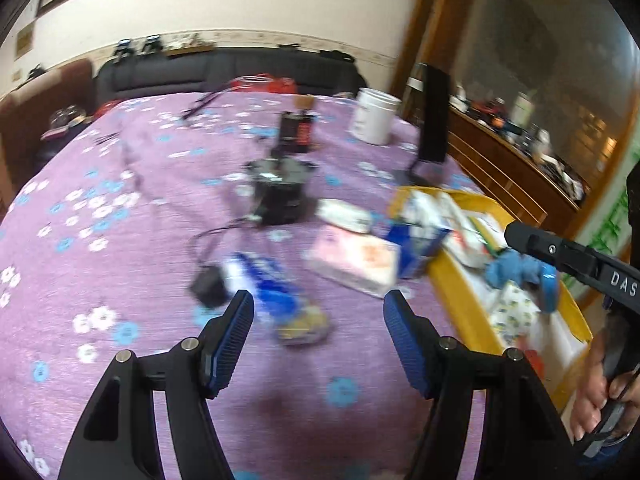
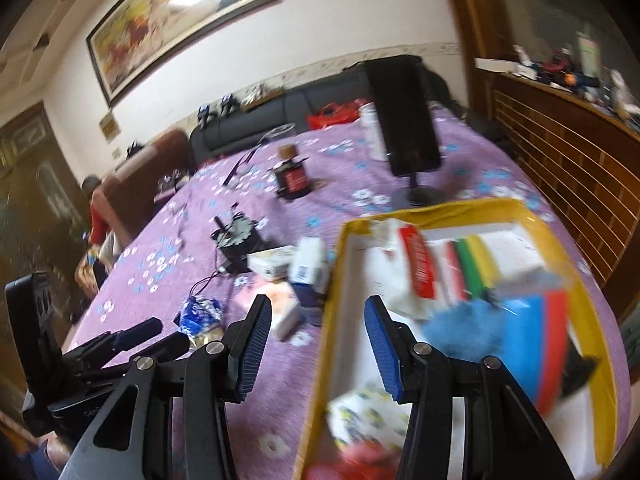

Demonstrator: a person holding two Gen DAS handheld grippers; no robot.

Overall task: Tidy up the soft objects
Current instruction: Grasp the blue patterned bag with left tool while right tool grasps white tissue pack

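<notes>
Two grippers of mine hang open over the purple bed cover (image 1: 120, 240), with nothing in them.

My left gripper (image 1: 319, 336) is above a blue snack bag (image 1: 276, 288), near a pink tissue pack (image 1: 354, 262). My right gripper (image 2: 319, 344) sits over the edge of the yellow box (image 2: 436, 210). That box holds soft things: a fluffy blue cloth (image 2: 464, 326), tissue packs and bright sponges (image 2: 476, 268).
</notes>
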